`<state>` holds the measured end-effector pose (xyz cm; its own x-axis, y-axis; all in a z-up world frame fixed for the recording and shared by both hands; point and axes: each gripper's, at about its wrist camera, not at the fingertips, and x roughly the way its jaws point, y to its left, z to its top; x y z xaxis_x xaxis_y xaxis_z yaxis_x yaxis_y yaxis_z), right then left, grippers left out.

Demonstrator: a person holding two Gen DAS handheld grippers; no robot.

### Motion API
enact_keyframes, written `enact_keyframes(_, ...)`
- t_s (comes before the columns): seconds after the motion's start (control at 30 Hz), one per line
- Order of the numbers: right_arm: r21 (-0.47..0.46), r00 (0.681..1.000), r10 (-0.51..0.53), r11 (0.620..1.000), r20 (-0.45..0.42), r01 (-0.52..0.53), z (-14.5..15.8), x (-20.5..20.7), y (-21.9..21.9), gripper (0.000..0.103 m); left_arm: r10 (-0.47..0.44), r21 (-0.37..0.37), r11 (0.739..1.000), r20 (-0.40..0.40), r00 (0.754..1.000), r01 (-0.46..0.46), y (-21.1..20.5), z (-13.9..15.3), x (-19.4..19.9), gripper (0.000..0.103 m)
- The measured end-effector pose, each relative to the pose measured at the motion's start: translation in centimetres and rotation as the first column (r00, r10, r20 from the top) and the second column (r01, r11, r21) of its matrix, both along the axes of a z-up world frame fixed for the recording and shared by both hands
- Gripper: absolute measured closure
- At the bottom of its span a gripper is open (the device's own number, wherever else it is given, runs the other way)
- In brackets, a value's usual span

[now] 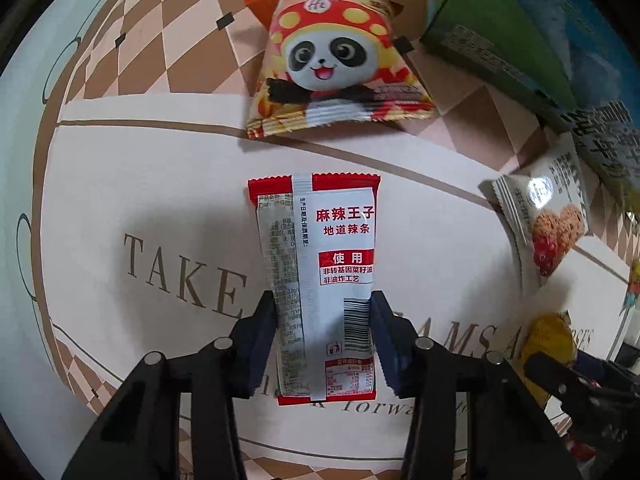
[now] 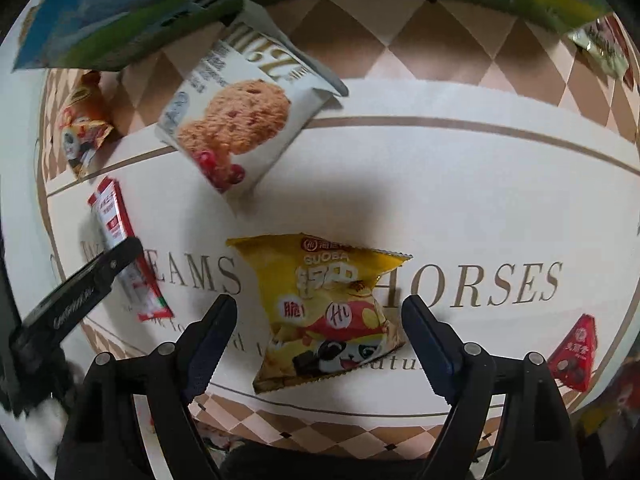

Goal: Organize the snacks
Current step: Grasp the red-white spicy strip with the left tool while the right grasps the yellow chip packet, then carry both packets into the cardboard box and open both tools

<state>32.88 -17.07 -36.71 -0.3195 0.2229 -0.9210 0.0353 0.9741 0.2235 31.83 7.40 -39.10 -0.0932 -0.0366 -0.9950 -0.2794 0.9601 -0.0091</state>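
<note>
A red-and-white spicy-strip packet (image 1: 332,240) lies flat on the white printed tablecloth (image 1: 160,184). My left gripper (image 1: 323,300) points straight down over it, and both blue pads press on the packet's long edges near the barcode. In the right wrist view the same packet (image 2: 116,224) lies at the left, under the left gripper's black finger (image 2: 80,280). A yellow panda crisp packet (image 2: 332,280) lies between the spread fingers of my right gripper (image 2: 318,304), with a gap on each side.
An orange panda packet (image 1: 332,64) lies beyond the red one. A white cookie packet (image 1: 548,220) leans against green-and-blue cartons (image 1: 500,32) at the back right. A small red triangular packet (image 2: 576,352) lies at the right of the cloth.
</note>
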Motion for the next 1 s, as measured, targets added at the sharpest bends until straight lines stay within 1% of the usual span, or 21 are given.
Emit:
enact_keyframes(0.03,0.007,1.0,-0.003,1.0,0.003,0.003,-0.1,0.0,-0.1,0.026,-0.006,-0.005,1.0,0.0,1.0,0.006,-0.3,0.1,-0.1,0.061)
enact_keyframes(0.07,0.0,1.0,0.0,1.0,0.013,0.0,-0.1,0.1,-0.2,0.044,-0.014,-0.005,1.0,0.002,1.0,0.014,-0.8,0.3,-0.2,0.061)
enact_keyframes(0.27,-0.029,0.996,0.036,0.999,0.085,-0.033,1.0,-0.1,-0.4,0.053,-0.077,-0.022,0.997,0.044,0.996,0.078,-4.7,2.4,-1.5,0.062)
enact_keyframes(0.37,-0.013,0.994,0.021,1.0,0.103,-0.02,2.0,-0.3,-1.4,0.054,-0.099,-0.037,0.994,0.075,0.992,0.102,-6.3,4.1,-1.6,0.062)
enact_keyframes(0.43,0.004,0.993,0.006,1.0,0.122,-0.007,3.1,-0.1,-2.3,0.055,-0.12,-0.047,0.991,0.107,0.987,0.125,-7.2,5.9,-1.1,0.062)
enact_keyframes(0.5,0.024,0.989,-0.007,1.0,0.146,0.003,5.0,0.0,-3.5,0.055,-0.133,-0.059,0.988,0.142,0.981,0.143,-7.9,7.8,-1.2,0.062)
enact_keyframes(0.6,0.067,0.982,-0.037,0.997,0.185,0.025,7.9,0.5,-5.3,0.055,-0.148,-0.081,0.982,0.208,0.967,0.168,-9.2,11.8,0.1,0.062)
enact_keyframes(0.67,0.1,0.973,-0.062,0.994,0.221,0.04,10.4,0.8,-6.7,0.055,-0.159,-0.1,0.977,0.255,0.954,0.19,-9.7,14.4,1.6,0.062)
enact_keyframes(0.77,0.14,0.956,-0.106,0.988,0.273,0.07,14.2,1.4,-7.9,0.055,-0.17,-0.13,0.967,0.302,0.938,0.217,-10.0,17.8,4.0,0.062)
enact_keyframes(0.83,0.169,0.942,-0.141,0.981,0.304,0.093,16.6,2.6,-9.0,0.055,-0.175,-0.152,0.96,0.324,0.93,0.234,-10.1,19.6,6.2,0.062)
enact_keyframes(0.9,0.19,0.929,-0.166,0.976,0.33,0.106,18.3,3.7,-9.8,0.055,-0.184,-0.156,0.956,0.336,0.924,0.247,-10.5,20.7,8.0,0.062)
enact_keyframes(0.93,0.196,0.922,-0.175,0.974,0.346,0.111,19.1,4.4,-10.1,0.055,-0.194,-0.149,0.955,0.343,0.919,0.257,-10.9,21.2,9.6,0.062)
enact_keyframes(1.0,0.197,0.907,-0.189,0.973,0.376,0.121,20.0,6.3,-9.7,0.055,-0.21,-0.134,0.954,0.342,0.916,0.269,-11.1,22.0,11.2,0.062)
